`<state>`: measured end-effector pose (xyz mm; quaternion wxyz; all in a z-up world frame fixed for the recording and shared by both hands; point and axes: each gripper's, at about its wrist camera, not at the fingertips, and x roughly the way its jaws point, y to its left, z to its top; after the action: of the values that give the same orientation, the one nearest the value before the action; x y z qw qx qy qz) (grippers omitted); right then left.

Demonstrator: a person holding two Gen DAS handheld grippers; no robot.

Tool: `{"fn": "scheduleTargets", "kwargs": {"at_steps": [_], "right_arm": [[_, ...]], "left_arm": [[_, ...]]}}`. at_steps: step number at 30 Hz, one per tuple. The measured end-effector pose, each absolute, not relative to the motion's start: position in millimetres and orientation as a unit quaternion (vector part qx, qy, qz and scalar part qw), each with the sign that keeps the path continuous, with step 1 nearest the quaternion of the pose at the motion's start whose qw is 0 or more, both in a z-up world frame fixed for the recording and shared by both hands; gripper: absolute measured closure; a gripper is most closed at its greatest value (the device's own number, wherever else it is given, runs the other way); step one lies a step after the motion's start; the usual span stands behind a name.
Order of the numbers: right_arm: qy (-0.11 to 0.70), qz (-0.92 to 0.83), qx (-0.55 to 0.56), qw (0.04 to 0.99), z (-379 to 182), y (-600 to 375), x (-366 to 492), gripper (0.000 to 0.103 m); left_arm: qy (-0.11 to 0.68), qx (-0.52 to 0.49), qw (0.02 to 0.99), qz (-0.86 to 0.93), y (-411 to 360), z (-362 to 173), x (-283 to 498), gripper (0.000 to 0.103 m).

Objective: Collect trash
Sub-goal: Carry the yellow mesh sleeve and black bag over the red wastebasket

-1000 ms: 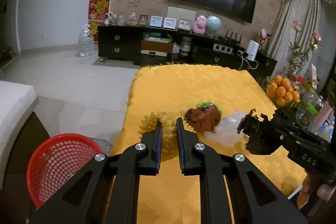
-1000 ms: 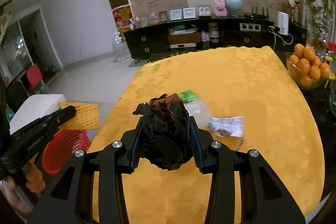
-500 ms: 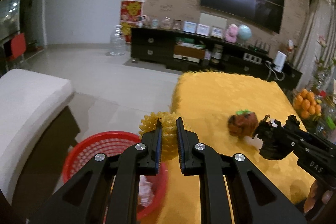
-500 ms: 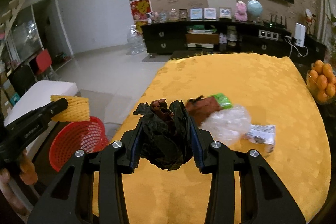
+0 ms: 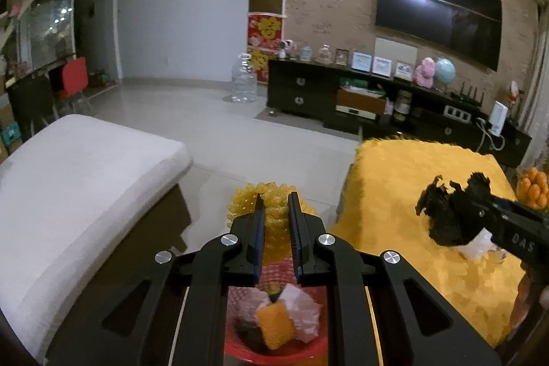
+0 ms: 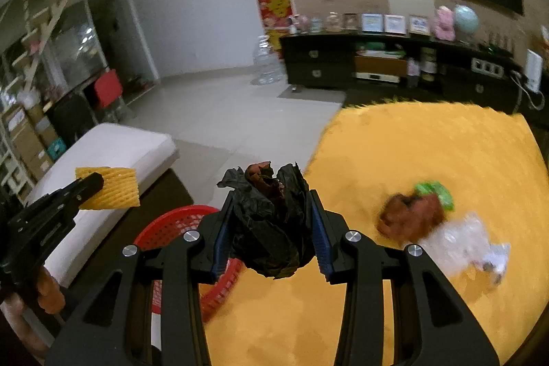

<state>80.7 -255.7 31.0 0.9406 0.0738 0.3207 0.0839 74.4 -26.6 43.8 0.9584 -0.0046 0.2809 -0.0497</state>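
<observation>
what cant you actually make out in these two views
- Red basket: in the left wrist view the left gripper, shut on yellow foam netting, covers most of it; the lower edge crops it.
- Basket contents: only pinkish and orange scraps show.
- Inside the black crumpled bag: right gripper closed around it.
- Brown wrapper and clear plastic on the yellow tablecloth: motion-blurred, right wrist view.

I see a dark television (image 5: 437, 21) on the wall above a long black cabinet (image 5: 343, 93) lined with framed pictures (image 5: 362, 61), a clear water jug (image 5: 243, 80) on the floor (image 5: 192, 119), and oranges (image 5: 532, 189) at right.
</observation>
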Motion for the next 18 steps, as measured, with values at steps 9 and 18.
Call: {"fn": "scheduleTargets", "kwargs": {"at_steps": [9, 18], "right_arm": [[0.338, 0.122, 0.073, 0.930, 13, -232, 109, 0.064], [0.352, 0.148, 0.062, 0.922, 2, -205, 105, 0.064]], "left_arm": [[0.305, -0.025, 0.951, -0.035, -7, 20, 90, 0.091], [0.325, -0.025, 0.945, -0.034, 0, 8, 92, 0.091]]}}
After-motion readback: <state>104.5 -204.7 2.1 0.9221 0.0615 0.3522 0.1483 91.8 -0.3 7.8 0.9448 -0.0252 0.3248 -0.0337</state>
